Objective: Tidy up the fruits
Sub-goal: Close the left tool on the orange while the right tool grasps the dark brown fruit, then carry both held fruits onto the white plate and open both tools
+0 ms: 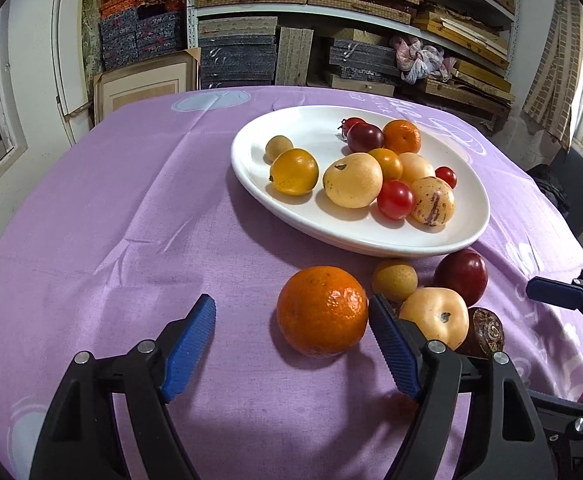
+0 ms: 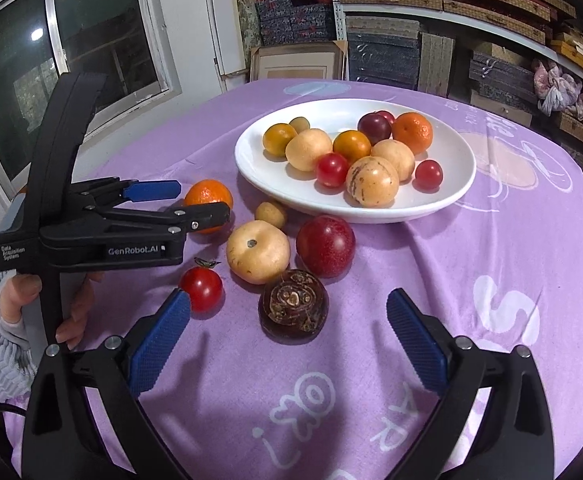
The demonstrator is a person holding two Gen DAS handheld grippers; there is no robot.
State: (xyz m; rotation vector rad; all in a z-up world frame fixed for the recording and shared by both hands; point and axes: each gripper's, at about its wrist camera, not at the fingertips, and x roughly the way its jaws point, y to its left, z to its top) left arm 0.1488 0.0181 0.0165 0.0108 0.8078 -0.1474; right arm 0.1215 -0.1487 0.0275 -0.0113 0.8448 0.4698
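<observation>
left hand-held gripper (image 1: 291,344) open wide around a loose orange (image 1: 322,311) on the purple worktop (image 1: 131,220), right hand-held gripper (image 2: 287,332) open and empty above a dark brown fruit (image 2: 293,306), white plate (image 1: 411,240) of mixed fruits behind

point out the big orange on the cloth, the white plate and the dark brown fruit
orange (image 1: 322,311), left wrist view, middle of its peel
plate (image 2: 457,168), right wrist view, bare right side
dark brown fruit (image 2: 293,306), right wrist view, its top face
</observation>
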